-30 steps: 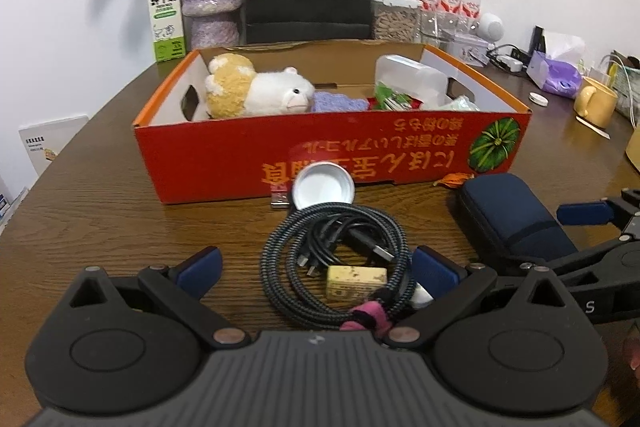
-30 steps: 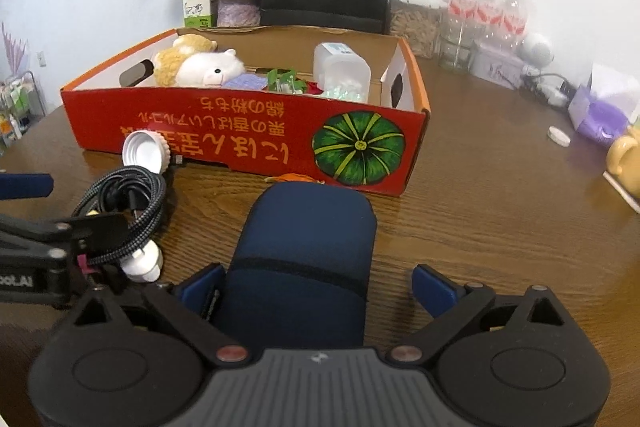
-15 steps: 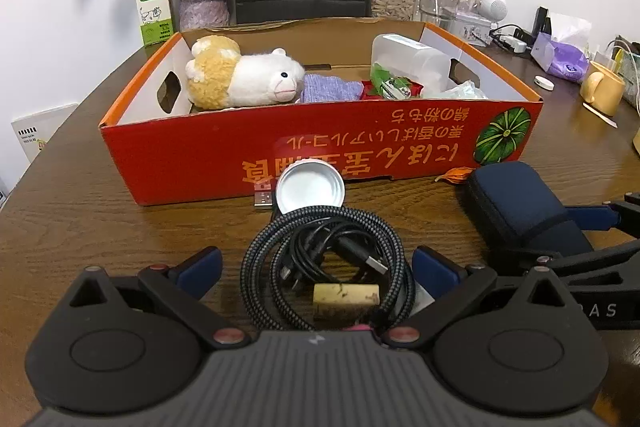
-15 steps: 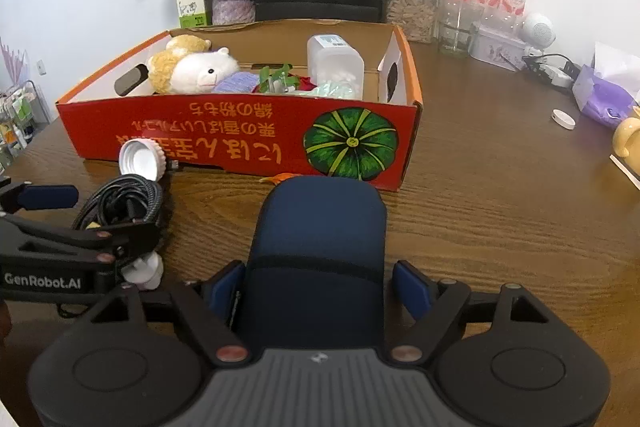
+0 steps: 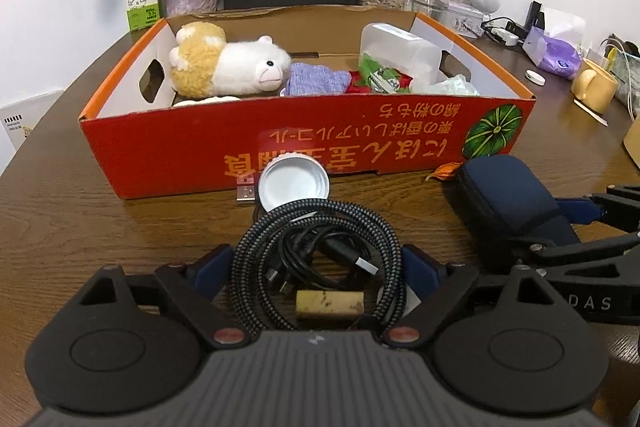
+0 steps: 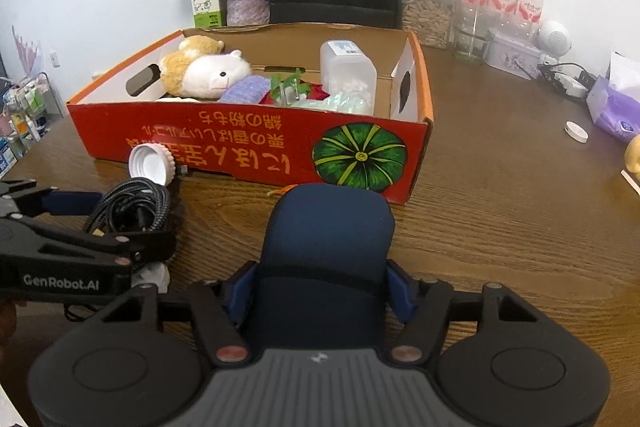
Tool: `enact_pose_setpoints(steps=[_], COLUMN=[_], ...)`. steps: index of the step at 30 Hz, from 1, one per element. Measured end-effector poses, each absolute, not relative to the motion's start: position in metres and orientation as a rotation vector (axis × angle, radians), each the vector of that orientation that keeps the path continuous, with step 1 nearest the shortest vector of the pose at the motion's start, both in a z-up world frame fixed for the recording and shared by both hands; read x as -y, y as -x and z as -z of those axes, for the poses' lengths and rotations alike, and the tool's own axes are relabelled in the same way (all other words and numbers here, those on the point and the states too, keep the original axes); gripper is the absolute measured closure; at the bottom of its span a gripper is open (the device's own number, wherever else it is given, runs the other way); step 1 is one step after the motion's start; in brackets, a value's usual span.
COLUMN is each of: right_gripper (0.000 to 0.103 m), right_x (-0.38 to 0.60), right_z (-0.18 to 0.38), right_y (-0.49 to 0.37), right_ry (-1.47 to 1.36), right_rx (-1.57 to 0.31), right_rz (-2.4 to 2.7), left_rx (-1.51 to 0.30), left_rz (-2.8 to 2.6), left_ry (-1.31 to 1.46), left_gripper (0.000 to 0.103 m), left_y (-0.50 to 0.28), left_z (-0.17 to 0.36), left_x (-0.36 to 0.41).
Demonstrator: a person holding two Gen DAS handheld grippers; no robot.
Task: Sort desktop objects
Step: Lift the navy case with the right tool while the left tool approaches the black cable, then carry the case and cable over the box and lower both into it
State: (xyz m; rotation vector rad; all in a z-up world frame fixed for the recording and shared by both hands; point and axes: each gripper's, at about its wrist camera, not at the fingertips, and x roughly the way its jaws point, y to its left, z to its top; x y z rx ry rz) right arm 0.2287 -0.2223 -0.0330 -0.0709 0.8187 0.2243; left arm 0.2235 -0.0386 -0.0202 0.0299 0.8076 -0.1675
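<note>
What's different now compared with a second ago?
Both hand-held grippers are closing. The right one has narrowed until its pads meet the navy case; the left one is narrowing around the coiled cable. Box and white lid stayed put.

A coiled braided cable lies flat on the wooden table, grey-black weave, with thinner black leads and a silver USB plug bundled in its middle and a small yellowish block at its near edge. Right behind it, a white jar lid leans on its rim against the box wall, hollow side facing us, with a small USB stick beside it. To the right sits a navy zip case, rounded corners, lying flat just in front of the red cardboard box. That box, open-topped, already holds a plush alpaca, a purple knitted cloth and a clear plastic container.
</note>
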Motion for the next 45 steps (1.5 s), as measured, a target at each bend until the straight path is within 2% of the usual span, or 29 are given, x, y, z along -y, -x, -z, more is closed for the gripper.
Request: enact_pose_setpoints(steps=[8, 19, 31, 38, 45], right_gripper=[0.039, 0.039, 0.039, 0.039, 0.039], right_x=[0.224, 0.218, 0.187, 0.166, 0.141], right_z=[0.026, -0.018, -0.072, -0.062, -0.023], right_y=[-0.217, -0.201, -0.246, -0.301, -0.353], right_ry=[0.050, 0.045, 0.007, -0.027, 0.008], right_rx=[-0.773, -0.633, -0.472, -0.478, -0.543], right_rz=[-0.231, -0.249, -0.273, -0.250, -0.216], left_rx=[-0.754, -0.625, -0.451, -0.478, -0.580], left_rz=[0.183, 0.223, 0.193, 0.143, 0.087], left_ry=[-0.026, 0.006, 0.083, 0.167, 0.197], left_gripper=[0.014, 0.014, 0.014, 0.014, 0.014], left_y=[-0.213, -0.197, -0.231, -0.286, -0.334], left_z=[0.004, -0.039, -0.095, -0.084, -0.044], left_x=[0.036, 0.023, -0.008, -0.035, -0.052])
